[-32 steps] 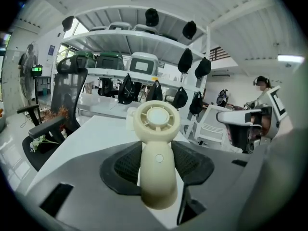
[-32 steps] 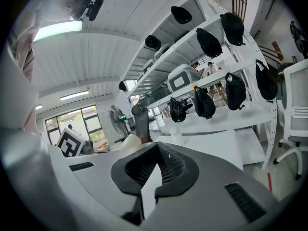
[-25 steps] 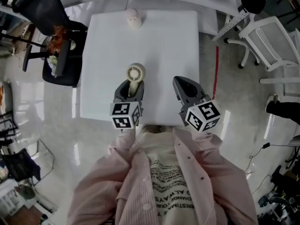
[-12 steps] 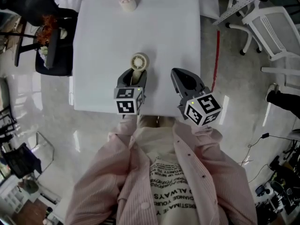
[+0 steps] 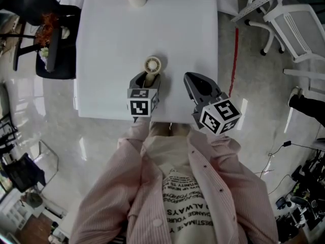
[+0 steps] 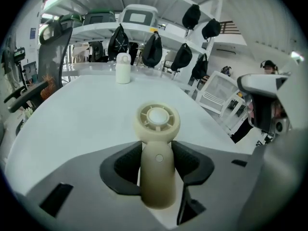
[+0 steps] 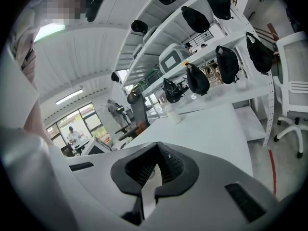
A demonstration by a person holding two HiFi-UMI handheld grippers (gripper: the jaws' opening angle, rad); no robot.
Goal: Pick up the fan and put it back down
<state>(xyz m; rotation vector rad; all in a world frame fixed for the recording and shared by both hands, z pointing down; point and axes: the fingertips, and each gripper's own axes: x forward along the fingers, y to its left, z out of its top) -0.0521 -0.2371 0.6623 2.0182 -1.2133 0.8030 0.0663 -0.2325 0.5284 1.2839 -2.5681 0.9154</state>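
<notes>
White table [image 5: 111, 39] fills the head view; shelves [image 6: 96, 30] with dark bags [image 6: 152, 49] sit behind it in the left gripper view. I've got the left gripper [image 6: 157, 159] clamped on the cream fan [image 6: 158, 120], with pads on both sides of the handle and the round head poking up past them. The fan is over the table's near edge, close to me. I can't tell if its base touches the table. The right gripper [image 7: 155, 154] is empty, jaws pinched together, hanging just beside. My read: pickup done, set-down and release left.
</notes>
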